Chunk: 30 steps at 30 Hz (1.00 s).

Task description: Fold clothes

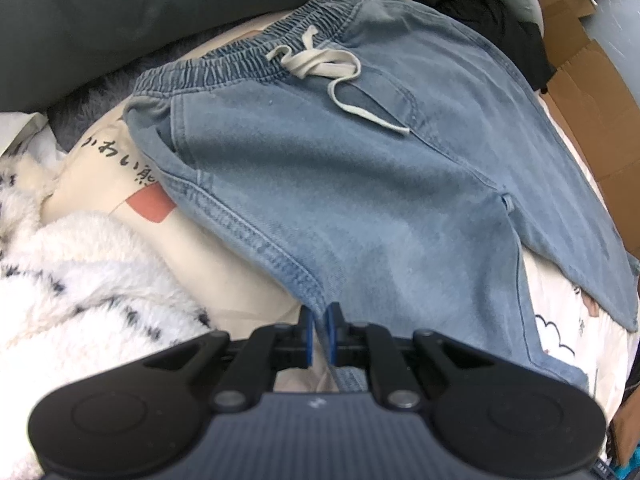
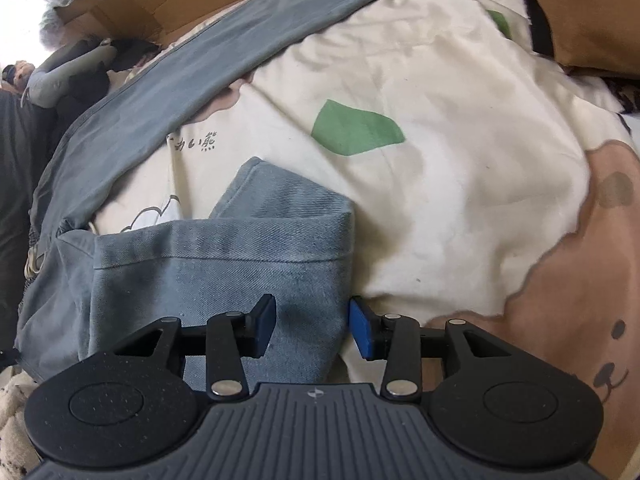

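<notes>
Light blue denim trousers (image 1: 340, 168) lie spread on a cream printed bedsheet (image 1: 100, 168), elastic waistband and white drawstring (image 1: 320, 66) at the far end. My left gripper (image 1: 320, 330) is shut on the near side seam of the trousers. In the right wrist view a folded-over leg cuff (image 2: 256, 248) lies on the bedsheet (image 2: 440, 120), while the other leg (image 2: 192, 68) stretches away to the upper right. My right gripper (image 2: 312, 324) is open, its blue pads either side of the cuff's right edge, with denim between them.
A white fluffy blanket (image 1: 72, 280) lies at the left. A dark grey cushion (image 1: 140, 4) and black clothing (image 1: 492, 12) sit behind the waistband. Cardboard (image 1: 588, 92) borders the bed on the right. Grey and dark garments (image 2: 68, 72) are piled at the far left.
</notes>
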Tool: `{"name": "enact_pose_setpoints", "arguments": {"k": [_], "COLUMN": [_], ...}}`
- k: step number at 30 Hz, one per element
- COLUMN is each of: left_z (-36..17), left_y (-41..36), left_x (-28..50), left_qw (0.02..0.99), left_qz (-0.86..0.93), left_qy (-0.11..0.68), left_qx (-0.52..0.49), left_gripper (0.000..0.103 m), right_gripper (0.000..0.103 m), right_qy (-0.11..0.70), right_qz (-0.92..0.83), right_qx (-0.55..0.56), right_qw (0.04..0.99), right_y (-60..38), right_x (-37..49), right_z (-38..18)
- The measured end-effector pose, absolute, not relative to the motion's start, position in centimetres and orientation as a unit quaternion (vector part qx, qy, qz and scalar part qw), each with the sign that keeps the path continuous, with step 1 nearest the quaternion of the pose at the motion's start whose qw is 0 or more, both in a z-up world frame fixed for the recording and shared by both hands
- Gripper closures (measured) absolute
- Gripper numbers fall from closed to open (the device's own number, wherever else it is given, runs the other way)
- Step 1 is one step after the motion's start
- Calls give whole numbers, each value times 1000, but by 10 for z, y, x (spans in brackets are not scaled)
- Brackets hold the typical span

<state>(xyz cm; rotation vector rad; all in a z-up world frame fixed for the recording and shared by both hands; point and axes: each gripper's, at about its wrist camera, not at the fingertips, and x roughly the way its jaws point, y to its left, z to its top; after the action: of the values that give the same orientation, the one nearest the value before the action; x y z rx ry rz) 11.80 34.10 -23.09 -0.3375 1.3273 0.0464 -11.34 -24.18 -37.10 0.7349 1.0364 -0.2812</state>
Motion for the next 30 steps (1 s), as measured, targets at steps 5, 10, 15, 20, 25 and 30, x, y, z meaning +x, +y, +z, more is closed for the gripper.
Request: {"name": "enact_pose_setpoints", "arguments": {"k": [5,10,15,20,25,30], "left_z": [-230,-228,-227,-226,-224,-227], "left_y": [341,341,342,344,344,345], "left_x": [118,116,111,108,106,106], "left_qw": [778,783,783,783,785,783], "left_qz": [16,12,7,4,0,-1], "left_qy": [610,605,603,602,599,600], "left_qx": [-149,-145,-151,-161,-159,-163], "left_gripper": [95,95,95,95,95,95], "right_gripper": [101,102,102,102,102,102], "right_qy": [474,458,444,435,435,444], "right_qz": [-118,-97,-91,-93,-91,-84], "right_qx": [344,338,329,325,316,318], "right_qw": [802,816,828,834,838,834], "right_y": [-242,-240,-237,-236,-231,-230], "right_x": [-114,-129,-150,-166,-173,-152], "right_z": [-365,-331,-289,-253,-226,-240]}}
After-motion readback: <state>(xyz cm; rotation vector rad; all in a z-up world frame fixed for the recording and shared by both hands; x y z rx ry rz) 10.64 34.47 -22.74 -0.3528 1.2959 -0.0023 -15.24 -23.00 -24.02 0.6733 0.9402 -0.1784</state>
